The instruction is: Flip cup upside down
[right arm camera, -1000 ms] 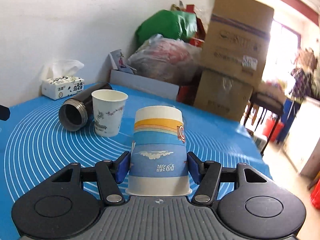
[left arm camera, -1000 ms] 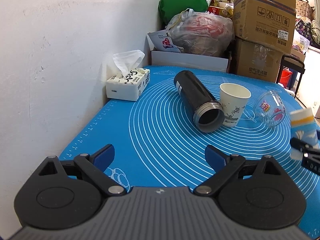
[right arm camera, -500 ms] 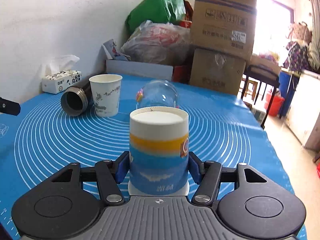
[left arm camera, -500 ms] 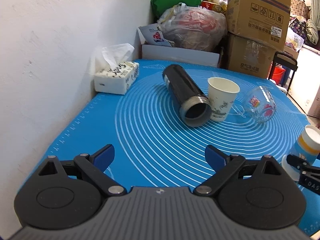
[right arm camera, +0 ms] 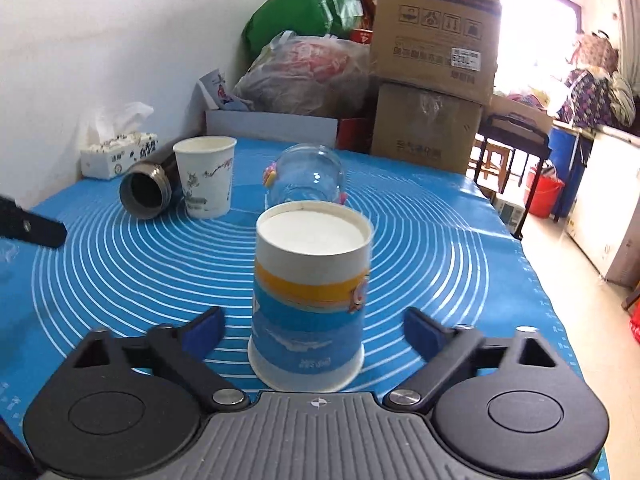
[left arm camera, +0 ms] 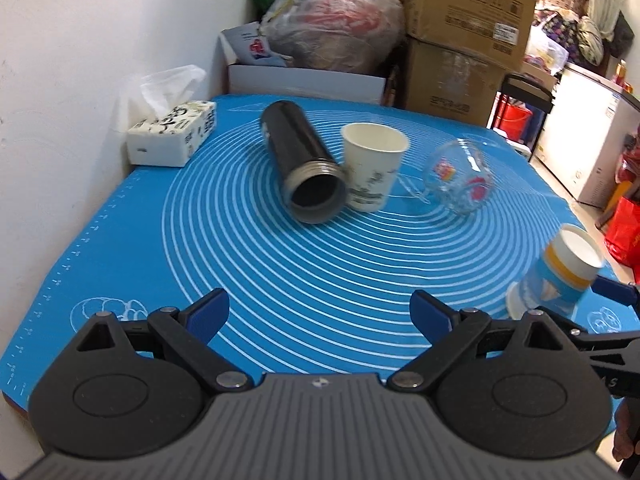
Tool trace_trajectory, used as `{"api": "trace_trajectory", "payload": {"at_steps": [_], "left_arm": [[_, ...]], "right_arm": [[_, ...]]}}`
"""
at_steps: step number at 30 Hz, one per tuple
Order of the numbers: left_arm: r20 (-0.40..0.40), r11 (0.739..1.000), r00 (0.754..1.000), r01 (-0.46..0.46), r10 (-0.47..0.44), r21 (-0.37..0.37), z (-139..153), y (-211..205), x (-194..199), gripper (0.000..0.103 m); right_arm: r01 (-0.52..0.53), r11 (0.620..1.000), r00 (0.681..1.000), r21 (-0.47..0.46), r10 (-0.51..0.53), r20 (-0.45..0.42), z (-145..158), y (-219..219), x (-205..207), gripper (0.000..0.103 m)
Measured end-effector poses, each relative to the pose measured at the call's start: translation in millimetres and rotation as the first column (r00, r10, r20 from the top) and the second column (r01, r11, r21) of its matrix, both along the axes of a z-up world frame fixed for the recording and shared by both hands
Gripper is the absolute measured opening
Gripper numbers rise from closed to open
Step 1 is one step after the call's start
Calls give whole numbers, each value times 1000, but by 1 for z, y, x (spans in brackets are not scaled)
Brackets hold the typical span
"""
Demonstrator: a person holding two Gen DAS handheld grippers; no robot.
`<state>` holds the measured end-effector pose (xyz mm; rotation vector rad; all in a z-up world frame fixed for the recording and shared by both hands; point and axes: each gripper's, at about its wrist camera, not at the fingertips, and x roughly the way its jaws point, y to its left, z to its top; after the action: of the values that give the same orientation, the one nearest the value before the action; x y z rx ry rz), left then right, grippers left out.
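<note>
A blue and orange paper cup (right arm camera: 310,300) stands upside down on the blue mat (right arm camera: 440,248), its white base up. My right gripper (right arm camera: 314,330) is open, one finger on each side of the cup, apart from it. The cup also shows in the left wrist view (left arm camera: 556,276) at the right edge, between the right gripper's fingers. My left gripper (left arm camera: 320,312) is open and empty above the near part of the mat (left arm camera: 240,248).
A black flask (left arm camera: 304,160) lies on its side, mouth toward me. A white paper cup (left arm camera: 372,172) stands upright beside it. A glass jar (left arm camera: 460,176) lies on its side. A tissue box (left arm camera: 172,134) sits by the wall. Boxes and bags stand behind.
My right gripper has opened and let go of the blue cup, which now stands on the mat upside down. Both grippers have drawn back a little.
</note>
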<state>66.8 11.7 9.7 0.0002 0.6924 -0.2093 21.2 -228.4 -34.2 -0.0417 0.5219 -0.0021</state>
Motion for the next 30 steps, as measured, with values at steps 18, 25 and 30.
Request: {"api": "trace_trajectory", "payload": {"at_steps": [18, 25, 30], "left_arm": [[17, 997, 997, 69, -70, 33, 20, -48, -86, 96], [28, 997, 997, 66, -67, 46, 21, -48, -106, 96], [48, 997, 997, 51, -54, 58, 21, -44, -117, 96]], "right_arm": [[60, 998, 996, 13, -59, -64, 38, -7, -89, 103], [57, 998, 996, 20, -56, -67, 44, -4, -108, 103], [50, 998, 997, 25, -48, -61, 45, -1, -118, 103]]}}
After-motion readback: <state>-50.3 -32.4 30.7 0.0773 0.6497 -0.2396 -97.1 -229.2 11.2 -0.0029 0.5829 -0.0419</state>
